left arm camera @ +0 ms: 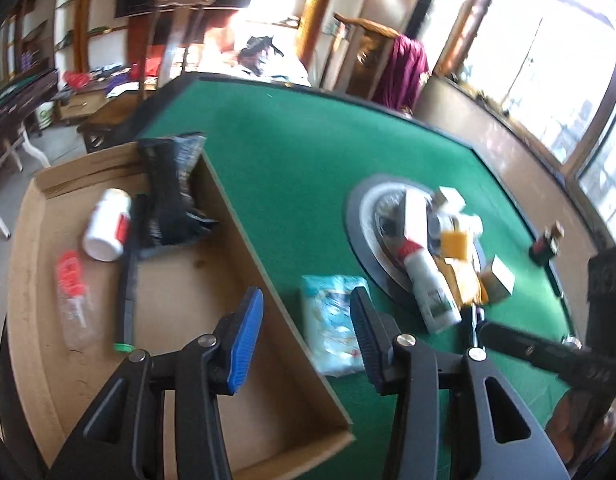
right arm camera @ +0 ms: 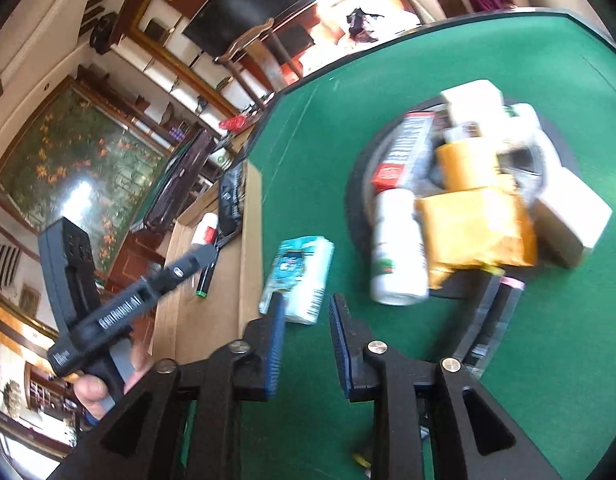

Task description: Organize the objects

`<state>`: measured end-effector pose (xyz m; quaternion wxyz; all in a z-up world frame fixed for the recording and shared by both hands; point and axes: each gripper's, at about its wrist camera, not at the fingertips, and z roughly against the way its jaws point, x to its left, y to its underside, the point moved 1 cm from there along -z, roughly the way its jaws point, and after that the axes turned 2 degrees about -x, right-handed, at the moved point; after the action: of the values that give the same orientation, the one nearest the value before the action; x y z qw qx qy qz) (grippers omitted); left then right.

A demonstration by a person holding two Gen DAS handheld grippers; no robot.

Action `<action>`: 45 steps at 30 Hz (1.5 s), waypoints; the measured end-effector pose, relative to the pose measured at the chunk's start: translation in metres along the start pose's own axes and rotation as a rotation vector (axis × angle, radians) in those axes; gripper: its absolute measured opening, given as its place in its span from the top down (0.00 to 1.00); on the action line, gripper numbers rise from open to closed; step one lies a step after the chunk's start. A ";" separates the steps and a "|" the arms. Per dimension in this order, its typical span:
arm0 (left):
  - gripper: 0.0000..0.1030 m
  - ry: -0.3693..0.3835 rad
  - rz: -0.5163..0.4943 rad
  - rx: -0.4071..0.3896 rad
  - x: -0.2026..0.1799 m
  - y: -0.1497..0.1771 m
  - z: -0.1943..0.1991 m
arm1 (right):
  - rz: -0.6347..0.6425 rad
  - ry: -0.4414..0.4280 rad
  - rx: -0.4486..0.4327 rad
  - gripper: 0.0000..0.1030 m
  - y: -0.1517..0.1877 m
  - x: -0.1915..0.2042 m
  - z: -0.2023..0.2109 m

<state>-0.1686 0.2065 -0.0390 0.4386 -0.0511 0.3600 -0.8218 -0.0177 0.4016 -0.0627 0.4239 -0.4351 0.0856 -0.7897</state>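
I see both grippers released and empty: left gripper (left arm camera: 308, 328) straddles the box wall (left arm camera: 244, 216), right gripper (right arm camera: 306, 336) hangs just short of the tissue pack (right arm camera: 298, 280).

2 downward wrist views, shared table (left arm camera: 292, 132)

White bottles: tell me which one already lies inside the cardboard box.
The white bottle with the red label, lying on its side in the cardboard box. The other white bottle lies outside, against the pile on the green table.
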 end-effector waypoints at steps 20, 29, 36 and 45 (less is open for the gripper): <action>0.21 -0.426 -0.167 0.195 -0.055 0.012 -0.077 | -0.132 0.027 -0.022 0.38 -0.005 -0.057 0.054; 0.53 -0.339 -0.069 0.121 -0.066 0.024 -0.054 | 0.041 0.239 0.076 0.38 0.014 -0.037 0.026; 0.51 -0.310 -0.123 0.142 -0.065 0.029 -0.063 | 0.267 0.390 0.124 0.38 0.032 -0.019 0.001; 0.51 -0.177 0.034 0.171 -0.019 0.024 -0.049 | 0.257 0.408 0.126 0.38 0.032 -0.036 0.012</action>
<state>-0.1599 0.2391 -0.0863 0.4852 -0.0797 0.2494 -0.8342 0.0201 0.4116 -0.0934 0.5211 -0.2250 0.1744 -0.8046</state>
